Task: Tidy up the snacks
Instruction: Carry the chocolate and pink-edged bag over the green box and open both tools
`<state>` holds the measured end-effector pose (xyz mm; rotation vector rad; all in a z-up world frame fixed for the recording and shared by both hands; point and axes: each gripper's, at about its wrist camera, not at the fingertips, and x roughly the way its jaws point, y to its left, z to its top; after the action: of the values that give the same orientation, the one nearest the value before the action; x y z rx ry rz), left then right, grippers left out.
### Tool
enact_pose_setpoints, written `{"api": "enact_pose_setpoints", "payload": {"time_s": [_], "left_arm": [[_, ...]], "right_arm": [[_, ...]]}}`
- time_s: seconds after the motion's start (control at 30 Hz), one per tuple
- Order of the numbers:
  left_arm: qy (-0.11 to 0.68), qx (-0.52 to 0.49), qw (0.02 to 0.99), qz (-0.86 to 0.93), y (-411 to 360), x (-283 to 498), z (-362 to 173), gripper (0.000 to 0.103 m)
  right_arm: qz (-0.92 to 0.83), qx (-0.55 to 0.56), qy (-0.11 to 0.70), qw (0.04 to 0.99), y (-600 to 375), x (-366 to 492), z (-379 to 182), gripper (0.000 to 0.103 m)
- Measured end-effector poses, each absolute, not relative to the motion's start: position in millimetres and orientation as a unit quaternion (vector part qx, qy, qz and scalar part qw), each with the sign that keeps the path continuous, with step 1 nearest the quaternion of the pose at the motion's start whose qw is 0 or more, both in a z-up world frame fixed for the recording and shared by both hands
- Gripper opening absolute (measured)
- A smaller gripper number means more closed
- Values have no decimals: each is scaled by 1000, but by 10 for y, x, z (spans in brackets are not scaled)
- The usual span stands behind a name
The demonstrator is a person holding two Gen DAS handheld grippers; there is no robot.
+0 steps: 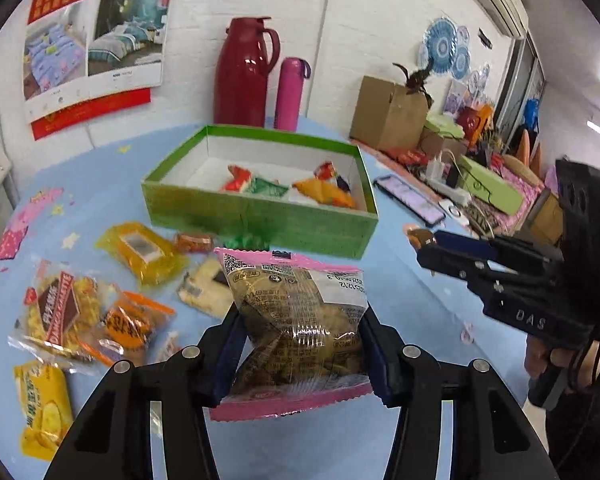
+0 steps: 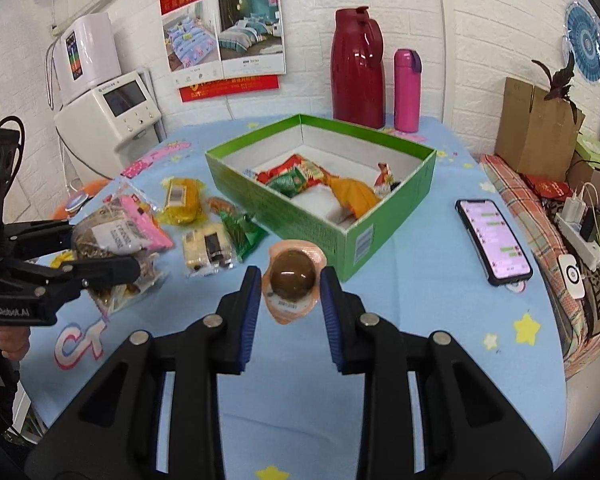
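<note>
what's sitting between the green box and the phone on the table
Nothing: in the right wrist view, only bare blue tablecloth separates the green box from the phone.

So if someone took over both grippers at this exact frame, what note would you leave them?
Left gripper: shut on the pink-edged snack bag, held above the table.
Right gripper: an orange-wrapped brown round snack sits between its fingers, near the box corner; whether it is clamped is unclear.
Green box: already holds several packets.
Left to do: both held snacks, plus the loose packets on the blue tablecloth, including the yellow packet and dark green packet.
</note>
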<state>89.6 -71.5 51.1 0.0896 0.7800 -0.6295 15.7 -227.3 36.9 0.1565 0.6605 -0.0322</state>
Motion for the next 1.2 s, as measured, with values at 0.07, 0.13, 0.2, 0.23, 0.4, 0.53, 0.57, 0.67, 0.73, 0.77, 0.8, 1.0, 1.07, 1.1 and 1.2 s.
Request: {"api": "enact_pose_setpoints", "payload": {"time_s": [0.07, 0.13, 0.2, 0.23, 0.4, 0.53, 0.57, 0.67, 0.73, 0.77, 0.8, 1.0, 1.07, 1.1, 1.2], "left_arm": [[357, 31, 888, -288, -762, 1052, 654, 54], [353, 17, 894, -275, -814, 1232, 738, 54], [352, 10, 899, -262, -873, 1432, 786, 54], [350, 10, 902, -253, -913, 1519, 793, 54], [348, 14, 911, -221, -1094, 1934, 730, 54], [369, 10, 906, -204, -1196, 2278, 576, 54], [374, 13, 905, -201, -1229, 2352, 532, 54], [386, 22, 902, -193, -1313, 2531, 408, 54], [391, 26, 900, -189, -1346, 2608, 348, 54], [393, 27, 900, -188, -1361, 2649, 321, 54], [395, 29, 899, -188, -1375, 2682, 298, 55], [364, 47, 917, -157, -1376, 2647, 306, 97], [346, 46, 925, -150, -1333, 2569, 355, 99], [343, 46, 926, -150, -1312, 2542, 378, 99], [335, 44, 930, -146, -1246, 2429, 452, 99]], "right_arm": [[-18, 76, 309, 948, -2317, 233, 465, 32], [-21, 81, 297, 951, -2370, 336, 536, 32], [-22, 88, 288, 953, -2437, 440, 575, 32], [-23, 92, 285, 954, -2477, 495, 591, 32], [-32, 108, 283, 953, -2676, 814, 554, 33], [-38, 121, 293, 948, -2808, 1065, 434, 33], [-40, 122, 296, 947, -2833, 1118, 400, 33], [-43, 129, 305, 943, -2919, 1268, 293, 33], [-45, 133, 309, 941, -2960, 1352, 239, 33], [-45, 133, 310, 940, -2974, 1389, 216, 33], [-46, 133, 311, 940, -2984, 1425, 197, 35], [-43, 106, 302, 947, -2929, 1461, 117, 87], [-41, 102, 303, 946, -2910, 1447, 131, 87], [-42, 100, 303, 947, -2900, 1439, 145, 87], [-44, 100, 297, 949, -2859, 1361, 215, 90]]}}
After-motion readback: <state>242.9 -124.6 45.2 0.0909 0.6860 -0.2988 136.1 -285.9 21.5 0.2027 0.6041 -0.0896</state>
